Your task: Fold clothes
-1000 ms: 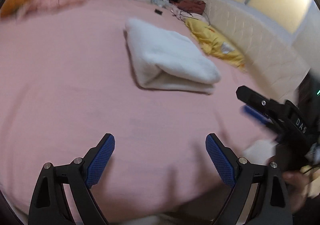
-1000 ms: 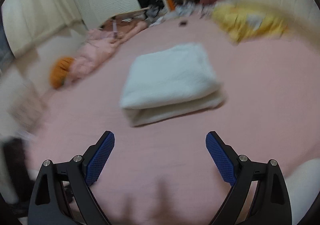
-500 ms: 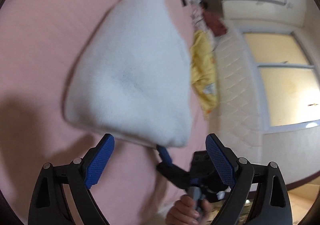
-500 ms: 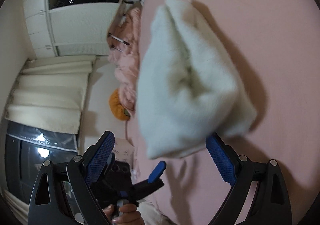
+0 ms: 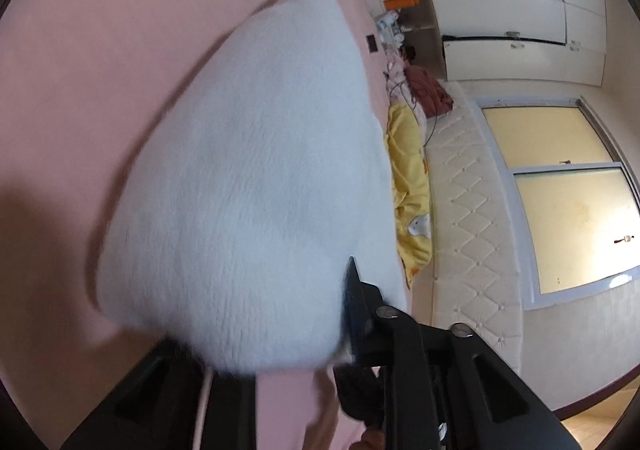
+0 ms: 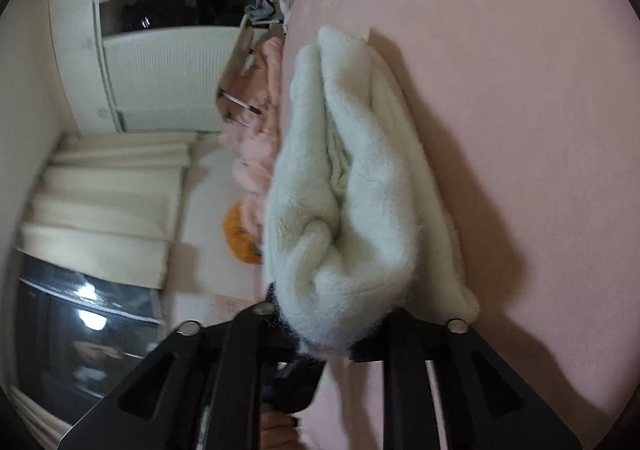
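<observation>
A folded fluffy white garment [image 5: 256,169] lies on the pink bed sheet [image 5: 80,69]; both views are rolled sideways. My left gripper [image 5: 276,346] is shut on the garment's near end, and the fleece hides the left finger. In the right wrist view the same garment [image 6: 360,185] shows its layered open edge. My right gripper [image 6: 332,330] is shut on that near end, with the fleece bulging between the jaws.
A yellow garment [image 5: 408,185] lies by the quilted headboard [image 5: 472,209]. A pink heap [image 6: 256,137] and an orange item [image 6: 238,230] lie at the bed's far side. White wardrobes [image 5: 520,21] and a cluttered shelf stand beyond. Pink sheet [image 6: 520,89] stretches to the right of the garment.
Both grippers rolled sideways, moved in from the bed's near edge and shut on the near end of the folded white garment. Half a second ago both were open.
</observation>
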Motion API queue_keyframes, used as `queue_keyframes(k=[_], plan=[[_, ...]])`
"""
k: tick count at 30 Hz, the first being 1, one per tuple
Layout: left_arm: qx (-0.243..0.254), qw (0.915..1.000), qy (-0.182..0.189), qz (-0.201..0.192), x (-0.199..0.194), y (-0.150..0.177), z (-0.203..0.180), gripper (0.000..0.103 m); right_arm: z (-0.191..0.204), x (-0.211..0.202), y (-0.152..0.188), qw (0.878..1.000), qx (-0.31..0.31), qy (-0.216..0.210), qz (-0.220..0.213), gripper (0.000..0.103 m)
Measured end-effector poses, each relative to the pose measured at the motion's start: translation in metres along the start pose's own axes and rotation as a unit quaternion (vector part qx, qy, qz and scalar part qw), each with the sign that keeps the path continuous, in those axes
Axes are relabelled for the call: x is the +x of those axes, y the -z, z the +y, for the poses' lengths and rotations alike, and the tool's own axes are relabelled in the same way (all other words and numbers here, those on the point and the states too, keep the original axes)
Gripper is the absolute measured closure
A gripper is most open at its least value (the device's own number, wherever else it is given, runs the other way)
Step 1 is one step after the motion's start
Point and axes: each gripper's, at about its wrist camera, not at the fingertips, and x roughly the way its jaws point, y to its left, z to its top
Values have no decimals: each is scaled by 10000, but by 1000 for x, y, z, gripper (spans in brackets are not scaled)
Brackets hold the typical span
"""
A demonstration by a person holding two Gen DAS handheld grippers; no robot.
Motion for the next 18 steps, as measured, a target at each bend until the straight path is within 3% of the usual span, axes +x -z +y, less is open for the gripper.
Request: queue_keyframes(k=[1, 2, 3, 4, 6, 7, 8, 9, 11, 12, 13, 15, 17, 18], plan=[[-63, 9999, -104, 53, 0, 1, 0, 44, 3, 2, 0, 10000, -34, 68, 8, 57], [-84, 9998, -177, 4, -3, 0, 1, 40, 4, 4, 1, 10000, 28, -18, 45, 47], [-83, 9996, -179, -189, -14, -2, 1, 39, 5, 6, 2, 9999, 90, -104, 82, 28], [-116, 9994, -113, -298, -20, -3, 3, 39, 4, 8, 3, 9995, 165, -242, 138, 20], [-183, 9993, -78, -316, -18, -4, 7, 42, 1, 17, 5, 9959, 349, -745, 388, 18], [-175, 9994, -106, -293, -15, -5, 8, 62, 0, 20, 5, 9941, 388, -895, 477, 25], [-9, 9994, -150, -318, -16, -5, 5, 74, 0, 20, 4, 9947, 338, -844, 470, 77], [150, 9991, -191, -342, -17, -5, 2, 80, 1, 20, 4, 9955, 267, -786, 449, 91], [282, 9991, -141, -290, -20, -2, -5, 81, 7, 18, 4, 9969, 95, -682, 379, 90], [308, 9992, -95, -231, -20, 0, -8, 81, 8, 20, 6, 9965, 119, -718, 404, 85], [256, 9994, -121, -207, -23, 2, -10, 70, 9, 22, 8, 9961, 144, -754, 429, 79], [63, 9993, -73, -348, -42, -3, -5, 45, 11, 25, 11, 9953, 193, -825, 478, 33], [-188, 9985, 101, -510, -48, -7, 0, 43, 13, 31, 15, 9942, 230, -893, 560, 12], [-236, 9983, 98, -516, -46, -8, 2, 43, 14, 36, 18, 9934, 212, -909, 660, 12]])
